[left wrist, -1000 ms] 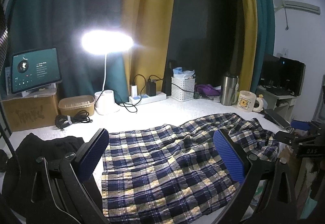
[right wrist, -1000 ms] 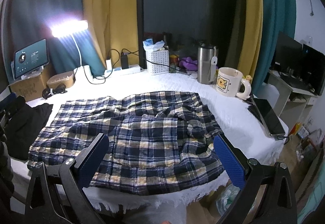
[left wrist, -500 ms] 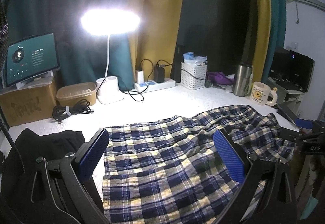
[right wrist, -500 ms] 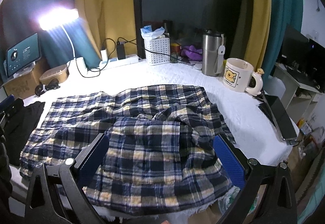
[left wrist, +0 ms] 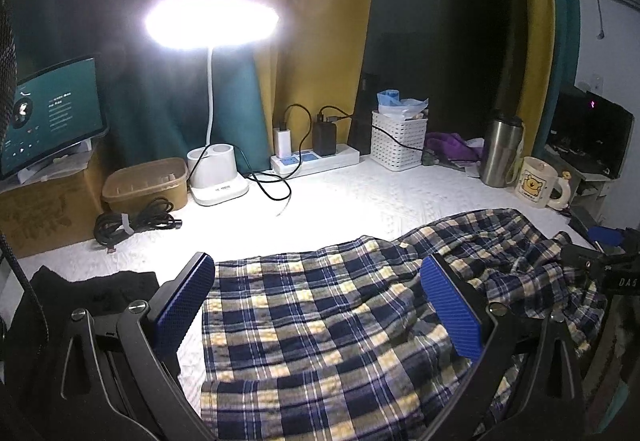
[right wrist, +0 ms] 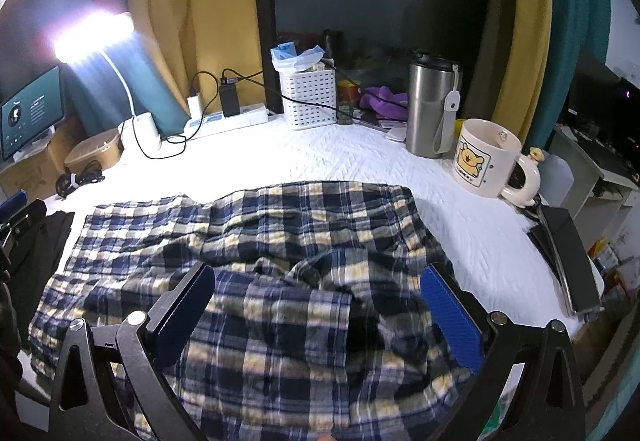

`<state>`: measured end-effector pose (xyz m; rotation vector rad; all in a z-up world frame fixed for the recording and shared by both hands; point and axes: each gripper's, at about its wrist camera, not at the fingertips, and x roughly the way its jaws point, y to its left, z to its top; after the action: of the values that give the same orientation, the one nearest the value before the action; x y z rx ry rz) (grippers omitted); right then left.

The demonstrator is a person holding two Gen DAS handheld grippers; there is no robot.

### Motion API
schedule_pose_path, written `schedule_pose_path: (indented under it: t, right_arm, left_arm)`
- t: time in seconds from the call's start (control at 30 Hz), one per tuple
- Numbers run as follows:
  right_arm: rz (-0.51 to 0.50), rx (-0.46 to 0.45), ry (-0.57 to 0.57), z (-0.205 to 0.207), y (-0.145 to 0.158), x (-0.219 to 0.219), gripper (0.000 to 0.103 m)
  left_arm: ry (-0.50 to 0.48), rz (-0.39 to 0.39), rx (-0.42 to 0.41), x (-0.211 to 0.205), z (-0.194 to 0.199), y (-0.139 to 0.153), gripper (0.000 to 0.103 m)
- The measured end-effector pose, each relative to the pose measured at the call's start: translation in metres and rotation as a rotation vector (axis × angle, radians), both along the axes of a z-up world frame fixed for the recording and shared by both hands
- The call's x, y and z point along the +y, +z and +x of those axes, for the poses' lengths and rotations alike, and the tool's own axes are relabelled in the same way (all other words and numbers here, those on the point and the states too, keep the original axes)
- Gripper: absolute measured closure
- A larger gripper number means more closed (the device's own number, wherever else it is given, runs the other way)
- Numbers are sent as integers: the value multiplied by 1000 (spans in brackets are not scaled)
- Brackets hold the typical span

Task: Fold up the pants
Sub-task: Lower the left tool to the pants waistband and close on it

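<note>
Left gripper (left wrist: 320,301): I hold it spread wide, empty, now lower over the pants' hem end.
Right gripper (right wrist: 318,313): also wide, empty, brought nearer the rumpled waist end.
Plaid pants (right wrist: 256,241): spread on the white table (right wrist: 360,161), unfolded.
Meaning: both approaches closing; first grasp pending, I judge.
</note>
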<state>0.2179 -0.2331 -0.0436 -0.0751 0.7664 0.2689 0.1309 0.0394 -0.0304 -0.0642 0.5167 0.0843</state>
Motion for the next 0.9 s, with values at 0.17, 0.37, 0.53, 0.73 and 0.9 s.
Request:
schedule_pose_path:
  t: [0.17, 0.37, 0.53, 0.73, 0.9]
  right_arm:
    - [1, 15, 6, 24, -4, 0, 0]
    - [-4, 32, 6, 52, -9, -2, 0]
    - [-12, 55, 0, 74, -18, -4, 0]
    - [-24, 84, -7, 99, -30, -6, 0]
    - [-43, 107, -14, 119, -41, -10, 0]
  left_arm:
    - [10, 6, 25, 2, 19, -2, 1]
    - [27, 1, 57, 6, 41, -7, 1]
    - [31, 5, 97, 10, 64, -16, 1]
    - [42, -6, 150, 19, 90, -30, 1]
    - [59, -9, 209, 30, 109, -48, 1]
